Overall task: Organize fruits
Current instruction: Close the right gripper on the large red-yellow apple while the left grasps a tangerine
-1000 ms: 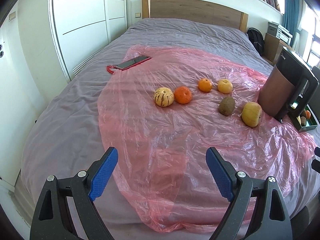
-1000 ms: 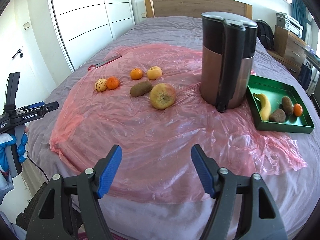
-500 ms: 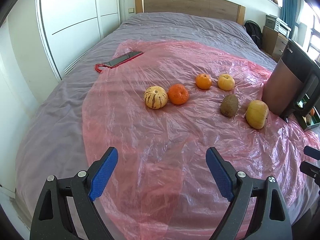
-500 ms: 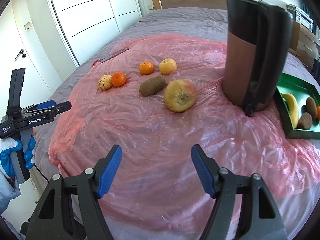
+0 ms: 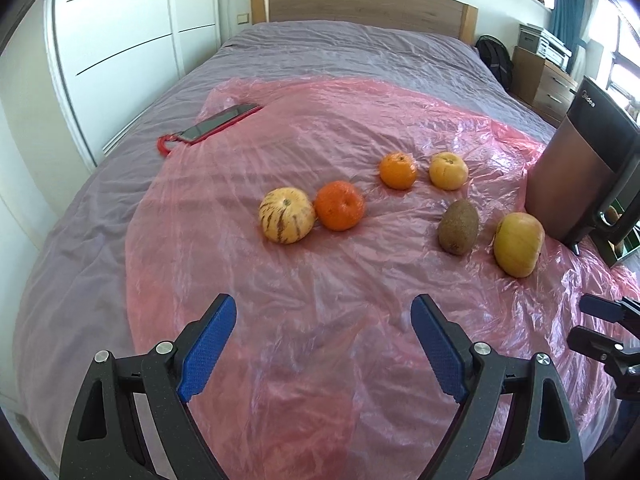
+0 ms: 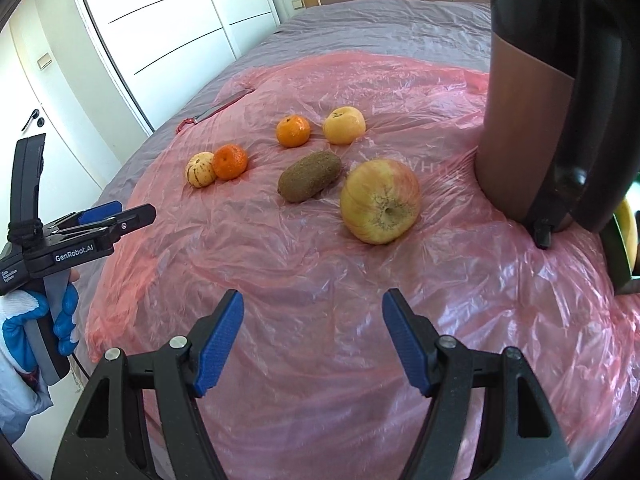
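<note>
Several fruits lie on a pink plastic sheet (image 5: 360, 280) on the bed: a striped yellow melon (image 5: 286, 221), two oranges (image 5: 339, 211) (image 5: 397, 170), a yellow citrus (image 5: 448, 170), a kiwi (image 5: 458, 227) and a large apple (image 5: 518, 243). My left gripper (image 5: 324, 344) is open and empty, short of the melon. My right gripper (image 6: 312, 340) is open and empty, just short of the apple (image 6: 380, 201) and kiwi (image 6: 309, 176). The green tray (image 6: 618, 264) is mostly hidden behind the kettle.
A tall brown and black kettle (image 6: 548, 92) stands right of the apple. A phone in a red case (image 5: 218, 123) lies at the sheet's far left edge. White wardrobe doors (image 5: 120, 60) line the left wall. A wooden headboard (image 5: 360, 0) is at the back.
Both grippers have moved forward over the bed toward the fruits. The kettle now fills the right of the right wrist view and hides most of the tray.
</note>
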